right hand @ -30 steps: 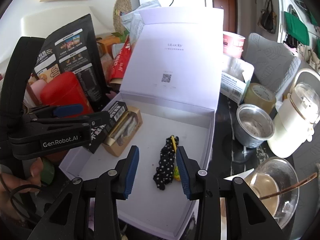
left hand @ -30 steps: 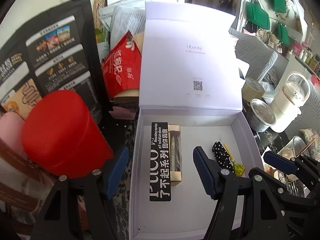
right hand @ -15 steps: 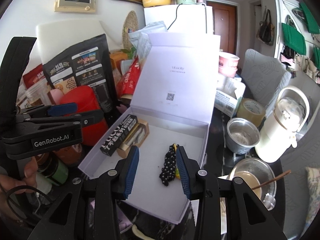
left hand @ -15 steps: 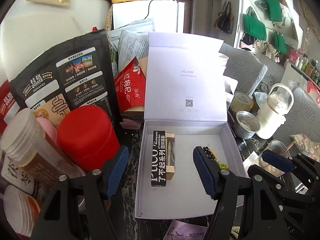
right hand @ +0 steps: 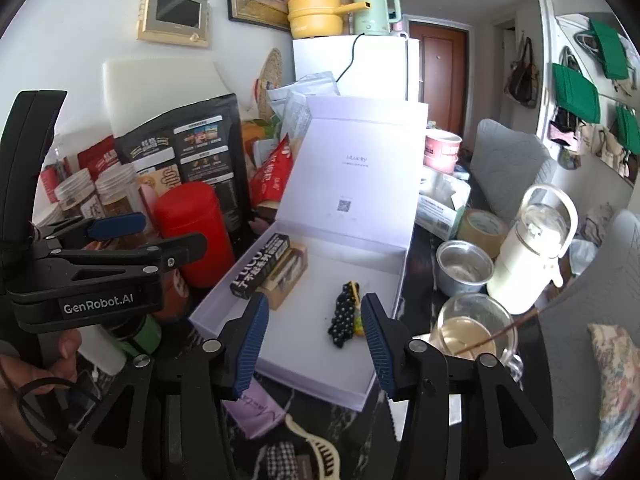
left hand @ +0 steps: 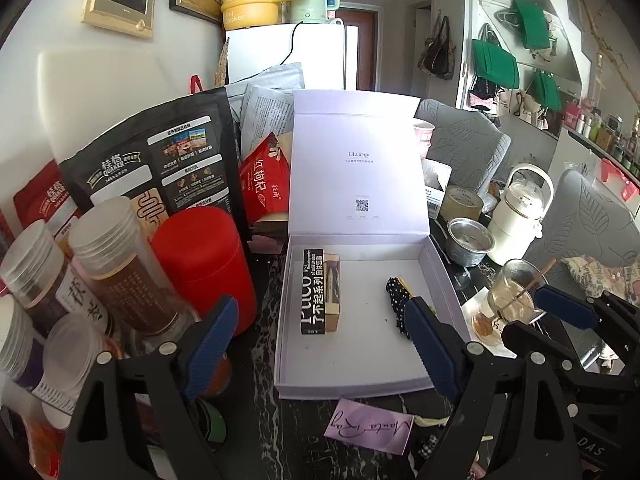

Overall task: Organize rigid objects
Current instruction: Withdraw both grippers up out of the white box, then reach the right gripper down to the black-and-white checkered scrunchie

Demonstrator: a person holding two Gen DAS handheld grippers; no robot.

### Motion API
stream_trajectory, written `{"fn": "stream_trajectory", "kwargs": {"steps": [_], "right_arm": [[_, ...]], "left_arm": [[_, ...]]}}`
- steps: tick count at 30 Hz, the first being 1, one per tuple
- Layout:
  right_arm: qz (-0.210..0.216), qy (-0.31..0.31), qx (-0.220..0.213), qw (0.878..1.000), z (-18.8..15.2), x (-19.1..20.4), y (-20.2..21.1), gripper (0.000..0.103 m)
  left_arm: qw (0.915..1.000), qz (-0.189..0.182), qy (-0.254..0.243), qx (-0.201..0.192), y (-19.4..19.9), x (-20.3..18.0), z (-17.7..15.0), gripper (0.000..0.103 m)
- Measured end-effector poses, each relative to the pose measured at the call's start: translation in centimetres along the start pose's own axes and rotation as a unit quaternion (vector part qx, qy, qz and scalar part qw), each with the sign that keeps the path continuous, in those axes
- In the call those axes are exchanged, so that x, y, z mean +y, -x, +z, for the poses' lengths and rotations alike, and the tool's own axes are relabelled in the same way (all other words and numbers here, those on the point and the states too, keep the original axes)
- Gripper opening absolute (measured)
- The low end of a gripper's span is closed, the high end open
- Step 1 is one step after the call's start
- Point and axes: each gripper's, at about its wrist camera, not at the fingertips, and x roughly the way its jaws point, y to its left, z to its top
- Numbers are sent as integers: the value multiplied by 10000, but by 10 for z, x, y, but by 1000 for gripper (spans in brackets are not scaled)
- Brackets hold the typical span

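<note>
An open white gift box (left hand: 352, 388) (right hand: 316, 390) lies on the dark table with its lid standing up behind. Inside it lie a black carton with white lettering (left hand: 313, 298) (right hand: 258, 266), a tan windowed box (left hand: 333, 290) (right hand: 285, 276) beside it, and a black polka-dot hair clip (left hand: 396, 300) (right hand: 344, 314). My left gripper (left hand: 320, 344) is open and empty, held above the box's near edge. My right gripper (right hand: 312, 344) is open and empty, also back from the box. A lilac card (left hand: 368, 426) (right hand: 256, 408) lies in front of the box.
A red canister (left hand: 204, 264), jars (left hand: 120, 264) and a black Quaker bag (left hand: 160, 164) crowd the left. A steel cup (left hand: 468, 240), tape roll (left hand: 462, 202), white kettle (left hand: 520, 216) and glass cup with a stick (left hand: 512, 296) stand right. A cream comb (right hand: 316, 446) lies near.
Both grippers have drawn back and up from the box, so it looks smaller and more of the table shows. The right gripper's fingers have opened wider. The box contents have not moved.
</note>
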Motion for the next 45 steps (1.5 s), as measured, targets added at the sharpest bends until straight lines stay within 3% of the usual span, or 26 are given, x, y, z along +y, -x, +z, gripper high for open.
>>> {"fn": "stream_trajectory", "kwargs": {"steps": [14,24,45], "right_arm": [[50,-48,-52,10000,-32,12,37,59],[-12,-108,56,9999,-58,13,49,60],[77,-335,482,9982,-123,12,36,60]], "left_arm": [[10000,-3,-40,35,33,-1,-34,86],[9993,-263,-216,131,43,-16,-59,86],[9964,-458,-275,660,27,-18,-107,86]]}}
